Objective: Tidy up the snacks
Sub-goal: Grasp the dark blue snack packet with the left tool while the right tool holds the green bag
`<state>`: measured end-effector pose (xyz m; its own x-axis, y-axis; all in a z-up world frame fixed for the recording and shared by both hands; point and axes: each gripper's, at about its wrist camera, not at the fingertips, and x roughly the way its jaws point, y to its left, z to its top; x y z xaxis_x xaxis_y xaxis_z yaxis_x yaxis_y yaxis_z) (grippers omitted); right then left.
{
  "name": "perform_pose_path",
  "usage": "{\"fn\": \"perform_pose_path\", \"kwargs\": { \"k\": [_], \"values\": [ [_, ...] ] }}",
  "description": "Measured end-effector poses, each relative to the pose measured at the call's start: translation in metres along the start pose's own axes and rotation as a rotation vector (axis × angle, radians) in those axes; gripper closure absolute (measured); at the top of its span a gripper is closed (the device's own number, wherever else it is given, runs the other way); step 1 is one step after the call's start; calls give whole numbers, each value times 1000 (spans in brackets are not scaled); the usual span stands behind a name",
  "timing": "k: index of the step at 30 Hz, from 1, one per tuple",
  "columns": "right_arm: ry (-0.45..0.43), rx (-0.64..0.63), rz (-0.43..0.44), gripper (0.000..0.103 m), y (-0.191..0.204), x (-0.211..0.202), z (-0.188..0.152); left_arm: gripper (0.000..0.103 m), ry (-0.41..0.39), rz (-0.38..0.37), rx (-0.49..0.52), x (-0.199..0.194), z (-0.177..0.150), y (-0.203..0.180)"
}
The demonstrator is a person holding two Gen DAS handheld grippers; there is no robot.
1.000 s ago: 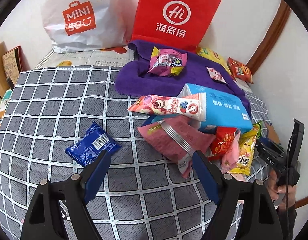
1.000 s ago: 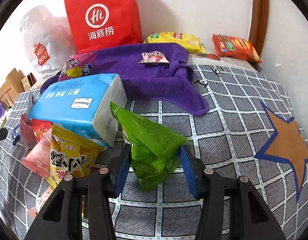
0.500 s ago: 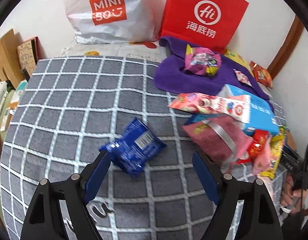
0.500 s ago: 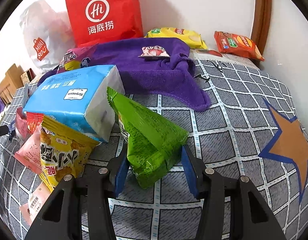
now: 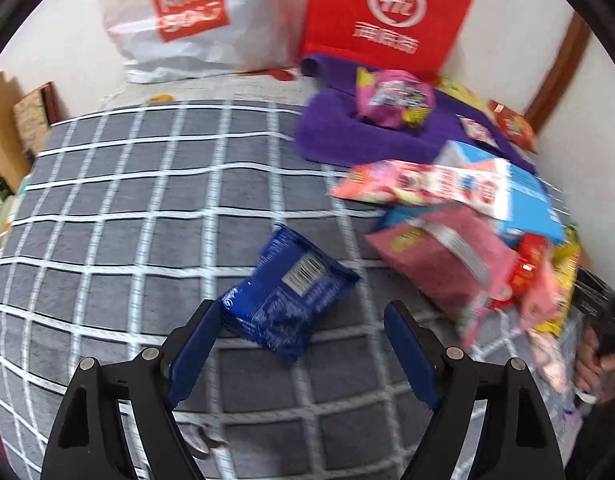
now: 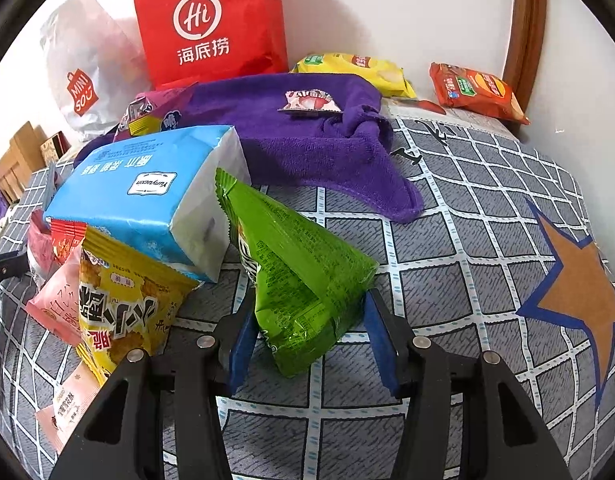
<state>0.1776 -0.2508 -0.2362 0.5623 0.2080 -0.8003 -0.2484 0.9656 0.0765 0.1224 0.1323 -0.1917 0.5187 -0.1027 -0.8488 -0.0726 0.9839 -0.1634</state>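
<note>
In the left wrist view my left gripper (image 5: 303, 324) is open, and a blue snack packet (image 5: 285, 292) lies on the checked bedcover between its fingertips, touching the left finger. A pile of snacks (image 5: 459, 240) lies to its right. In the right wrist view my right gripper (image 6: 307, 320) has its jaws around a green snack bag (image 6: 295, 276), the left pad against it and the right pad at its edge. The bag leans on a blue tissue pack (image 6: 147, 196), with a yellow snack bag (image 6: 123, 308) to the left.
A purple towel (image 6: 307, 148) with a small packet (image 6: 309, 101) lies behind. A red paper bag (image 6: 211, 24) and a white shopping bag (image 5: 187, 20) stand at the wall. Yellow (image 6: 355, 68) and orange (image 6: 475, 90) chip bags lie at the back right.
My left gripper has swung left and come close over the blue packet, which now sits between its fingers. My right gripper has stayed around the green bag with little movement.
</note>
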Motion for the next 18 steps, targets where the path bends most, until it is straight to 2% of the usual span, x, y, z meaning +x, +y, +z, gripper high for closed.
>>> {"fn": "perform_pose_path", "kwargs": {
  "k": [6, 8, 10, 14, 18],
  "values": [
    [0, 1, 1, 50, 0, 0, 0, 22, -13, 66, 26, 6, 5, -7],
    [0, 1, 2, 50, 0, 0, 0, 28, -18, 76, 16, 8, 6, -6],
    [0, 1, 1, 50, 0, 0, 0, 29, -27, 90, 25, 9, 7, -7],
    [0, -4, -4, 51, 1, 0, 0, 37, -45, 92, 43, 7, 6, -12],
    [-10, 3, -1, 55, -1, -3, 0, 38, -47, 68, 48, 2, 6, -18]
  ]
}}
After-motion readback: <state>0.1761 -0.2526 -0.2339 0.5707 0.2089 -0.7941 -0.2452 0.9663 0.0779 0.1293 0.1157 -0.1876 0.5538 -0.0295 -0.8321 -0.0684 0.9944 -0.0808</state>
